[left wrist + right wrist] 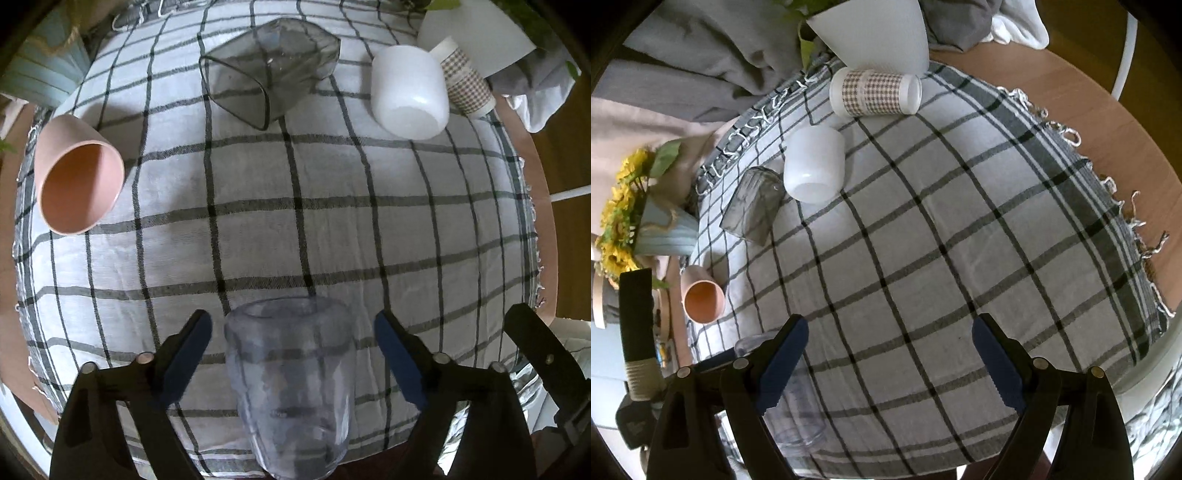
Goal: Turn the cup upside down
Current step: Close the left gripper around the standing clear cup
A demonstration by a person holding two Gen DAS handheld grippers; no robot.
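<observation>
My left claw is spread wide, its blue pads on either side of the clear cup with a visible gap on both sides, so it grips nothing; I cannot tell whether either pad grazes the wall. That clear cup lies at the near edge of the tabletop, on the checked cloth, and its long axis runs straight away from me along the fingers, rim pointing toward the middle of the tabletop and base toward the camera. It looks to be lying on its side rather than upright, though the fisheye makes me hesitant. My right claw is equally wide apart over bare cloth, holding and touching nothing; in its view the clear cup shows only partly behind its left finger. Beyond that I count five cups in all: the clear one, a pink cup on its side at the left edge with its mouth facing me, a smoky grey square tumbler on its side toward the far edge, a white cup to the right of the tumbler with its flat end toward me, and a houndstooth paper cup lying just behind the white one. One vase of yellow flowers sits off the far left corner.
</observation>
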